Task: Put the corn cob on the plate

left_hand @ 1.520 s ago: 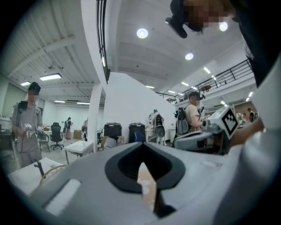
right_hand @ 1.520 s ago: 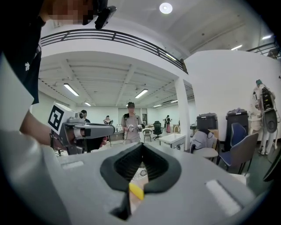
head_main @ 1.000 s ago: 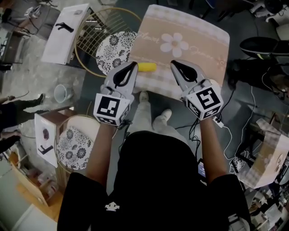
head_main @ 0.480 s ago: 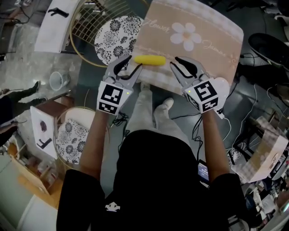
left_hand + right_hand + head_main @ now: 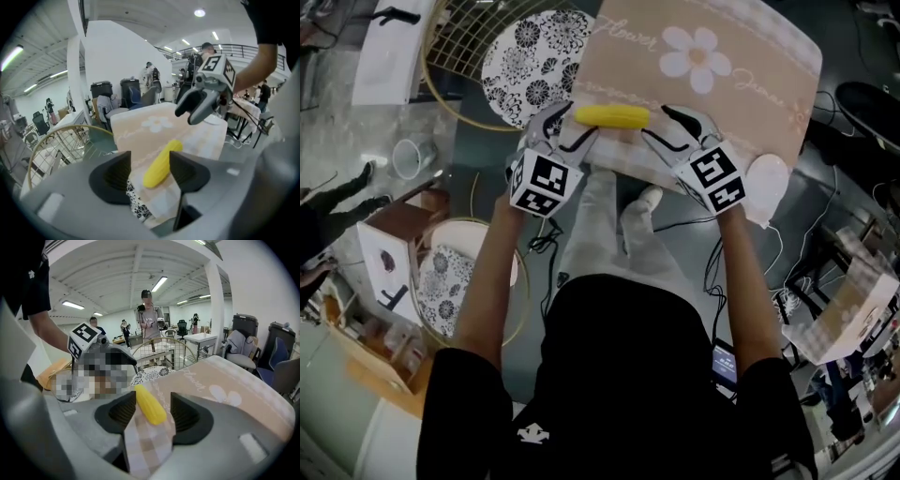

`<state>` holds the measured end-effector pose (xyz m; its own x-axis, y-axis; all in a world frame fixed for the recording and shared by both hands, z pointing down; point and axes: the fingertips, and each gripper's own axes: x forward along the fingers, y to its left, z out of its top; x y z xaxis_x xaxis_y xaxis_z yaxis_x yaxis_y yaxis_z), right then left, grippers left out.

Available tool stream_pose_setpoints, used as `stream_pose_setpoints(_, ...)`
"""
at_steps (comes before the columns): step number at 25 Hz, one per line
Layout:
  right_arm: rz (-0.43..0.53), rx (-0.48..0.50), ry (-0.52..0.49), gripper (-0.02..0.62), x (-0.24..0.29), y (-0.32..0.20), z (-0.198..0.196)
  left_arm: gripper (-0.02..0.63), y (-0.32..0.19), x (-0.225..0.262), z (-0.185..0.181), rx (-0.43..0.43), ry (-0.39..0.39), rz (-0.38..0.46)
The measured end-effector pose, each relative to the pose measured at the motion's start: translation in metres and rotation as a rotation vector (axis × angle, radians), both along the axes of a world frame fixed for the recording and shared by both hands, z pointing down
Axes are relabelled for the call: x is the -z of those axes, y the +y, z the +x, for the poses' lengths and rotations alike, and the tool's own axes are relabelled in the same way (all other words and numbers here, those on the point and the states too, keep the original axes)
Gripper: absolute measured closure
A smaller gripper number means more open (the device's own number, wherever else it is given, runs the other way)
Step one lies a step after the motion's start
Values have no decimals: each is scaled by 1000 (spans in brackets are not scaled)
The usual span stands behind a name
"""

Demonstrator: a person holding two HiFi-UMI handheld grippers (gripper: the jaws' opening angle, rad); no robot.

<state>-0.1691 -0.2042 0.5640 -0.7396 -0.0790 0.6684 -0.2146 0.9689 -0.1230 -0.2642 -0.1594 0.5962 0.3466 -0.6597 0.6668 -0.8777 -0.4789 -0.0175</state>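
Observation:
A yellow corn cob (image 5: 611,115) lies crosswise on a beige flowered cloth (image 5: 722,84). A black-and-white floral plate (image 5: 530,66) sits just left of the cloth. My left gripper (image 5: 567,129) is at the cob's left end and my right gripper (image 5: 664,129) at its right end. The jaws of both have just been opening and stand open. In the left gripper view the corn cob (image 5: 161,164) shows in the gap of my left gripper (image 5: 150,176), untouched by the pads. In the right gripper view the corn cob (image 5: 150,405) likewise lies loose ahead of my right gripper (image 5: 149,416).
A round wire rack (image 5: 469,47) and a white box (image 5: 384,47) lie behind the plate. A small cup (image 5: 405,155) stands at left. A second floral plate (image 5: 450,281) sits inside a hoop at lower left. People stand in the background of both gripper views.
Both grippers have come down toward the cloth to the corn cob's two ends. Their jaws, shut a second ago, now stand apart.

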Motion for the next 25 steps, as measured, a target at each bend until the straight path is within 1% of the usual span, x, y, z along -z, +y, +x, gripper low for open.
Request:
stream_pose_setpoints(2,-8,21,33,351,-14,0,-3,353,0,-13,-1,-21,-9,-28)
stream_pose_setpoints(4,-9,51,72,333,-29,2,-5,345,2,-26,1,-60,-18,-64)
stream_pose_setpoints(6,-3,95,109,313,-42,4,-8,345,7,-39,7,-123,-33,-105)
stream_pose_setpoints(9,27,181,165,292,-60,8,-14,345,12,-61,11,-215,-76,-157)
stream_pose_setpoints(12,39,244,217,284,-77,13,-18,345,7,-74,9,-240,-109,-173)
stream_pose_setpoints(15,32,267,247,280,-93,16,-20,345,1,-88,8,-263,-130,-215)
stream_pose_setpoints(18,29,277,265,279,-106,19,-23,346,1,-99,10,-320,-170,-250)
stream_pose_setpoints(21,28,287,280,276,-114,19,-24,346,3,-107,12,-374,-220,-268)
stream_pose_setpoints(23,27,296,287,276,-117,19,-25,345,4,-108,12,-390,-230,-276)
stream_pose_setpoints(25,24,303,289,276,-120,20,-26,347,4,-109,13,-390,-219,-291)
